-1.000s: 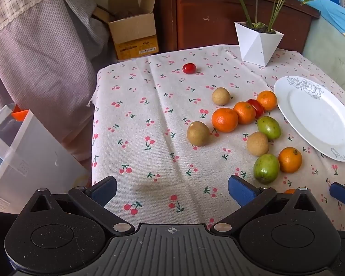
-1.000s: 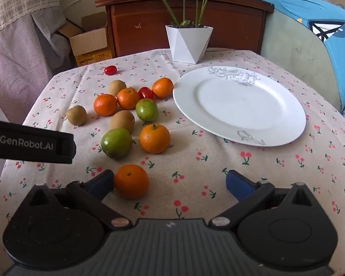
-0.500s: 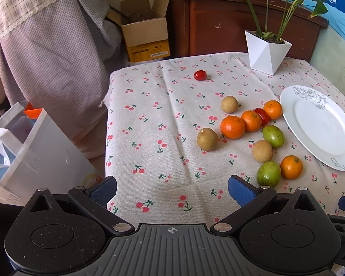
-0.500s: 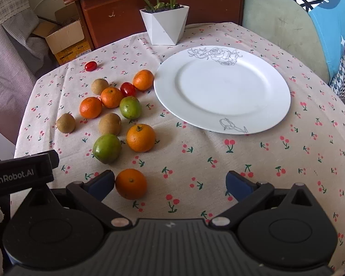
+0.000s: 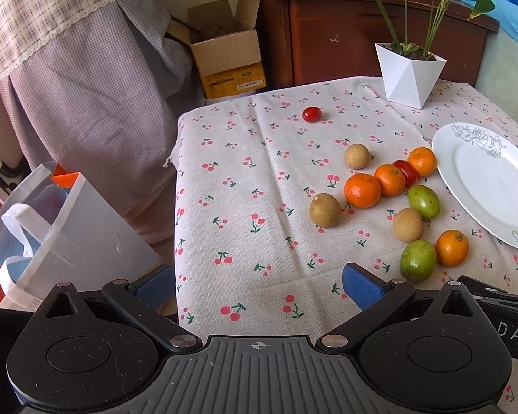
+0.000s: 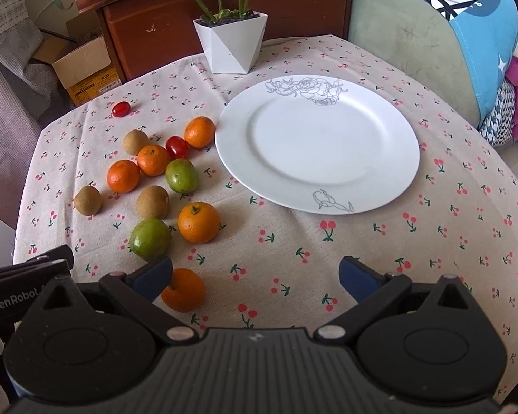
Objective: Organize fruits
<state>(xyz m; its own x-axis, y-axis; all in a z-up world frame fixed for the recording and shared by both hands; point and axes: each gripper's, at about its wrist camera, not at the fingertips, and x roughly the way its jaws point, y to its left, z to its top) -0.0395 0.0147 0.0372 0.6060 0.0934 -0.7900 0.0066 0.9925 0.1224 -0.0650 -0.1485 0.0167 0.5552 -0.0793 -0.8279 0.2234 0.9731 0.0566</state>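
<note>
On the tabletop [image 6: 431, 241], under a cherry-print cloth [image 5: 259, 189], the fruit lies loose in a cluster left of the plate [image 6: 390, 158], which is bare. Nothing sorted yet, by the look of it.

Both claws spread wide, holding nothing. Right claw [image 6: 255, 272] hangs low over the near edge; nearest orange [image 6: 183, 289] sits just beside its left finger, partly behind it. Likely the first pick, since it is closest and the plate lies ahead to the right. Left claw [image 5: 259, 283] hovers at the tabletop's left corner, well apart from the fruit.

Cluster: oranges, two green fruits [image 6: 150, 238], brown fruits [image 6: 152, 202], a cherry tomato [image 6: 176, 147] wedged between two oranges. A second tomato [image 6: 121, 109] lies alone, far side.

Round fruit on wrinkled cloth may roll if nudged.

Room: white planter [image 6: 232, 41] at the far edge, wooden cabinet [image 5: 362, 34] behind, cardboard box [image 5: 224, 51], white bag [image 5: 69, 234] on the floor left, blue cushion [image 6: 466, 34] right.
</note>
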